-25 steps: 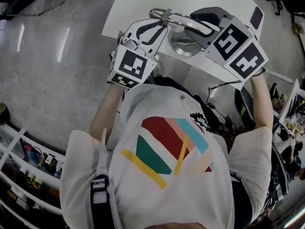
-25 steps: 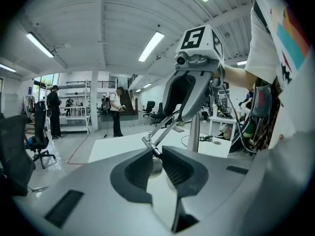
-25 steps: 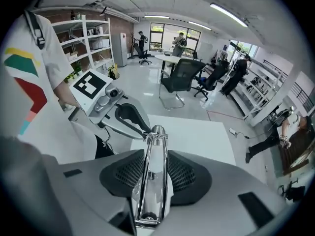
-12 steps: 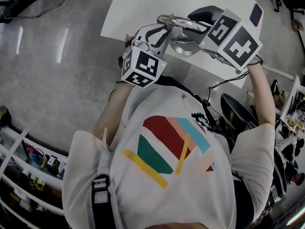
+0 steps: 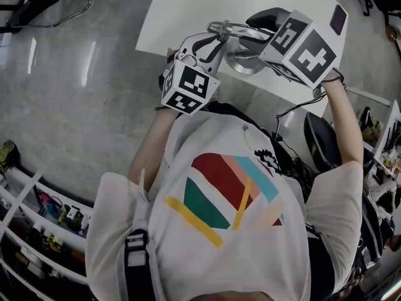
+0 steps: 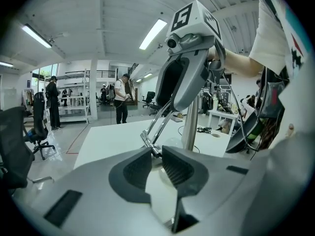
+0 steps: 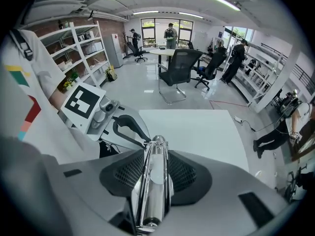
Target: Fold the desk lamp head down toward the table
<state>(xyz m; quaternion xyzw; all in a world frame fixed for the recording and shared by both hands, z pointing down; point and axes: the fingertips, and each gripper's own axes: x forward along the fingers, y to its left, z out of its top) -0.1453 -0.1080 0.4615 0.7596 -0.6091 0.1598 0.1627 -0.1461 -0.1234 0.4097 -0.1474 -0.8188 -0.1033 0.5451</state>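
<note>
A chrome desk lamp stands on the white table (image 5: 182, 5) on its round base (image 5: 241, 63). My right gripper (image 5: 249, 34) is shut on the lamp's chrome head bar (image 7: 152, 186), which runs lengthwise between its pads (image 7: 179, 173) in the right gripper view. My left gripper (image 5: 213, 36) reaches in from the left and is shut on the small joint (image 6: 147, 141) at the end of the lamp's thin rods (image 6: 162, 122). The lamp's upright post (image 6: 189, 132) rises just behind that joint. In the right gripper view the left gripper (image 7: 144, 141) touches the tip of the bar.
A dark flat device (image 5: 337, 22) lies at the table's far right corner. A cable (image 5: 294, 110) hangs off the near edge by a black chair (image 5: 319, 143). Shelves (image 5: 37, 212) line the floor at left. Office chairs (image 7: 177, 68) and several people stand beyond the table.
My left gripper has shifted right and a little down, closer to the lamp base. The right gripper has tilted slightly with the bar. Almost nothing differs over the last half second.
</note>
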